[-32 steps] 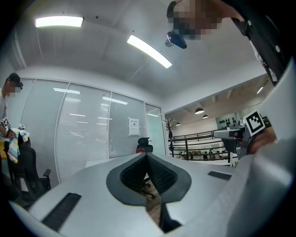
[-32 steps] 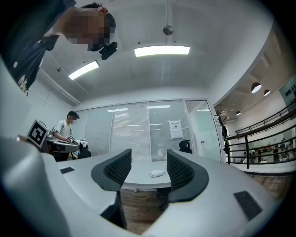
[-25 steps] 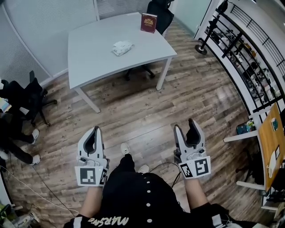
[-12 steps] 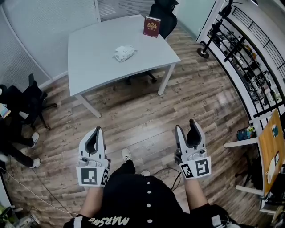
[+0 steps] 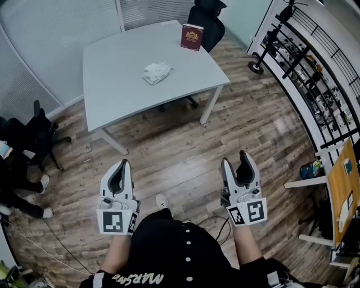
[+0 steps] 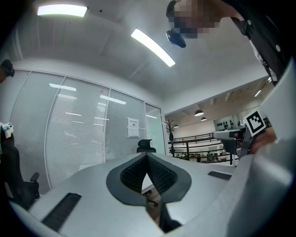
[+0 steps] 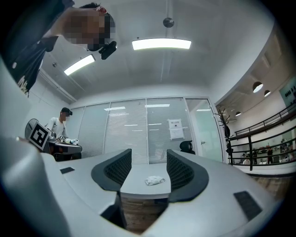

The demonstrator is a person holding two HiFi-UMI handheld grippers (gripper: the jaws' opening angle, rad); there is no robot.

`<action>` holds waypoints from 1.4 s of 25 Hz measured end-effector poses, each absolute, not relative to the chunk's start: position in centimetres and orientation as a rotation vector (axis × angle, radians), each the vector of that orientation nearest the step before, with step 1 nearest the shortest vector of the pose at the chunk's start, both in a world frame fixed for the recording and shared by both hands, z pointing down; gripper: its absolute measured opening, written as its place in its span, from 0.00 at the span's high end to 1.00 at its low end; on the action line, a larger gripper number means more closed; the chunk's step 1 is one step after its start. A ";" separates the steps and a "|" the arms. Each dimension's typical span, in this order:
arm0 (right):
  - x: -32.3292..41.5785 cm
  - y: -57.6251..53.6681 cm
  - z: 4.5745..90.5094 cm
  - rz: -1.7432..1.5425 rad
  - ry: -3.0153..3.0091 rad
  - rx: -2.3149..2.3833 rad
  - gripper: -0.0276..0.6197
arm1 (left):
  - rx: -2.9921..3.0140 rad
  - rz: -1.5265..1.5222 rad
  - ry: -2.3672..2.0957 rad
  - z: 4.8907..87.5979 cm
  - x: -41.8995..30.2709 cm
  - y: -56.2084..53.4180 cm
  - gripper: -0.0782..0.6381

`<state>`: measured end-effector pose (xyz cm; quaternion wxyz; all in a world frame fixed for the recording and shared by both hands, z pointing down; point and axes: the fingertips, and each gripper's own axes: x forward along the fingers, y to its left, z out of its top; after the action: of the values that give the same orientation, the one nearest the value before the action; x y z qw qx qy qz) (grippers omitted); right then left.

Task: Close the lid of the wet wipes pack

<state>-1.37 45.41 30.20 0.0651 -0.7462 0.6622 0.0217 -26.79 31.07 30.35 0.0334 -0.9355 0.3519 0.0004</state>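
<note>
The wipes pack (image 5: 156, 72) lies on the desk (image 5: 112, 79), upper middle of the head view, well apart from me. My left claw (image 5: 120, 169) is pressed together and my right claw (image 5: 239, 163) spread, both empty and held low, I judge because I'm not yet within reach.

A grey table (image 5: 118, 73) stands on the wooden plank floor (image 5: 185, 146), in the far left part of the room. At its far edge a dark red box (image 5: 192, 36) stands upright, and just beyond that a black office chair (image 5: 205, 17) is pushed close. Glass partitions with blinds (image 5: 50, 34) run behind the table; a paper notice (image 7: 175, 129) hangs on one pane. Along the right wall runs a black railing rack (image 5: 315, 73) crowded with small items – too small to tell apart. A black stand (image 5: 257, 63) rests at its far end. Nearer on the right is a wooden-topped table (image 5: 342, 185). Another black chair (image 5: 42, 126) sits at the left edge. A black cable (image 5: 208, 211) lies on the near floor. Strip lights (image 7: 161, 44) glow overhead.
</note>
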 end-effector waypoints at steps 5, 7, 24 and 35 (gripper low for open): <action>-1.1 43.1 29.6 0.092 1.982 -2.266 0.59 | -2.878 0.030 1.062 29.8 -26.6 28.6 0.88; -1.2 42.1 29.4 0.102 1.983 -2.266 0.59 | -2.877 0.037 1.061 29.7 -26.8 27.6 0.88; -1.6 37.7 29.8 0.094 1.996 -2.274 0.59 | -2.916 0.004 1.049 31.8 -27.0 23.6 0.88; 1.9 33.6 29.8 0.089 2.040 -2.234 0.59 | -2.888 0.014 1.109 31.0 -23.6 20.4 0.88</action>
<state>1.92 33.63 29.77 0.0574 -0.7369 0.6729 0.0294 -23.62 20.39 30.97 0.0241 -0.9333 0.3584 0.0045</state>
